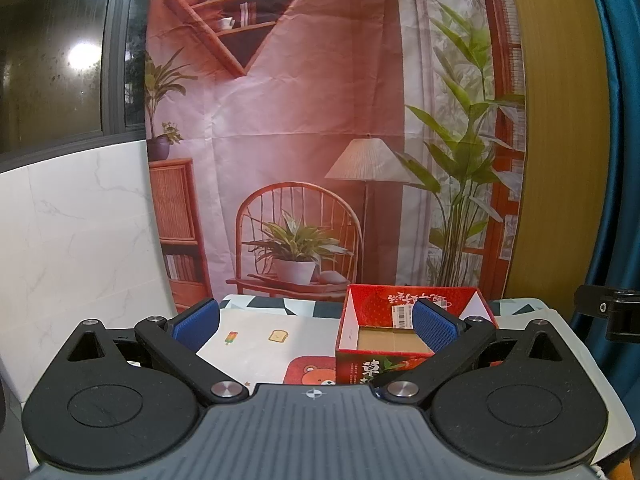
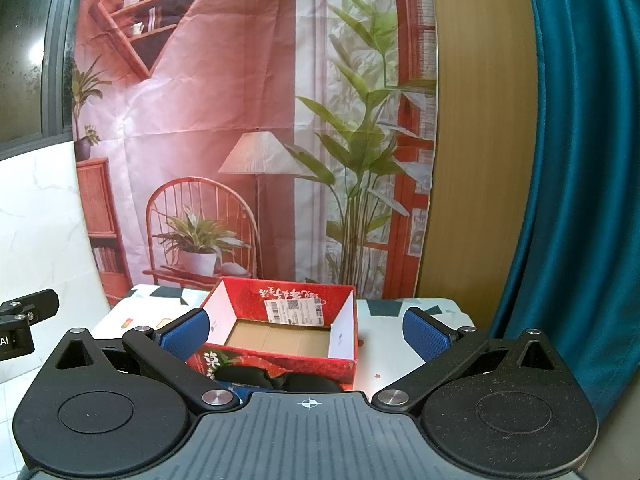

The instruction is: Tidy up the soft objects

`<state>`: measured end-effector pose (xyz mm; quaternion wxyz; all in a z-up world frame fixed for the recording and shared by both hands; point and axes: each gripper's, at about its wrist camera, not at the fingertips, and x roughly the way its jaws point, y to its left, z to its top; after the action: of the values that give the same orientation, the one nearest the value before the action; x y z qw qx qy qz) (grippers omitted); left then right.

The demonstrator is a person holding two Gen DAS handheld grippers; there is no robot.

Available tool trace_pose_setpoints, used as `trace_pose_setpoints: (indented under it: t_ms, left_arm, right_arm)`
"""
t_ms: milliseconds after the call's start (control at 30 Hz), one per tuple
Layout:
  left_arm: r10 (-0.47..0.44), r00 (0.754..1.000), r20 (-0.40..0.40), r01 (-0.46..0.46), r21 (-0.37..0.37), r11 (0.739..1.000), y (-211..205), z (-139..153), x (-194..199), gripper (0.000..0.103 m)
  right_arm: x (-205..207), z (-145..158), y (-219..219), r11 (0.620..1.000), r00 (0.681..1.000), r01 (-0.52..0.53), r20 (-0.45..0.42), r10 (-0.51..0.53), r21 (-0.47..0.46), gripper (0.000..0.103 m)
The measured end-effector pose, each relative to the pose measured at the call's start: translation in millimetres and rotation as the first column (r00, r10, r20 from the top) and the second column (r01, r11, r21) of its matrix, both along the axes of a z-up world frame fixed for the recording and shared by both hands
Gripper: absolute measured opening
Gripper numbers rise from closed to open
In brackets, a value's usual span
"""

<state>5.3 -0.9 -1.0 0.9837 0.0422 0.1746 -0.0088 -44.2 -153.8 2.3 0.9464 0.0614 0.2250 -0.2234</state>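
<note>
Both tongs stand spread wide and hold nothing. The left gripper (image 1: 316, 322) hovers over the patterned tablecloth (image 1: 256, 344), with the red strawberry-print carton (image 1: 408, 320) behind its right pad. In the right gripper's (image 2: 306, 330) view the open carton (image 2: 280, 332) sits between the blue pads (image 2: 424, 334); a dark soft bundle (image 2: 276, 380) lies just before it.

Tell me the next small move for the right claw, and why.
Probably lower the right claw toward the dark soft object lying just in front of the red box. Both claws are open and hold nothing, the box looks empty, and that dark bundle is the only soft thing in sight, partly hidden under the right claw's body.
</note>
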Motion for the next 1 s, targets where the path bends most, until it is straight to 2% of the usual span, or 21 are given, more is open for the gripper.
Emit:
trace_pose_setpoints:
  t_ms: [1000]
  left_arm:
    - [-0.03,1.0,-0.004,0.03,-0.019,0.999,1.1,-2.2,0.6,0.103]
  right_arm:
    - [-0.4,1.1,-1.6,1.0,1.0,0.0,0.001,0.0,0.004,0.103]
